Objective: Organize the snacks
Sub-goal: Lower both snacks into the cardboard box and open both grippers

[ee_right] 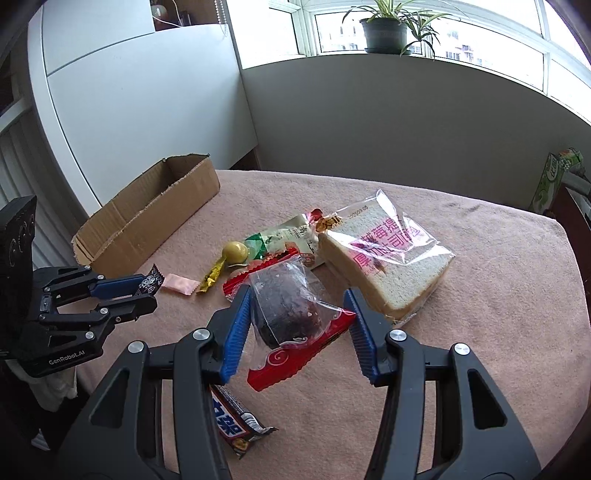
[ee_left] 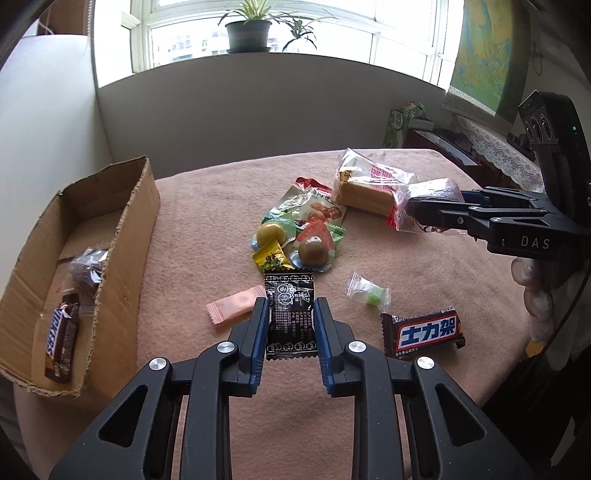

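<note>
Left gripper (ee_left: pixel 290 310) pinches the black sachet (ee_left: pixel 290 317) between its fingers above the table (ee_left: pixel 207 221). Right gripper (ee_right: pixel 297 301) is spread, straddling the dark cake packet (ee_right: pixel 284 310) beside the bread bag (ee_right: pixel 388 266).

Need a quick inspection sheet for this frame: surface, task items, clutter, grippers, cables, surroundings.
Surface: pink cloth covers the table.
Job's things: cardboard box holds a Snickers bar; candy pile, bread pack and second Snickers bar lie loose.
Clutter: nothing seen.
Grippers: left gripper shut on black sachet; right gripper open around dark cake pack.
Cables: nothing seen.
Surroundings: potted plant on the windowsill, map on the wall.
</note>
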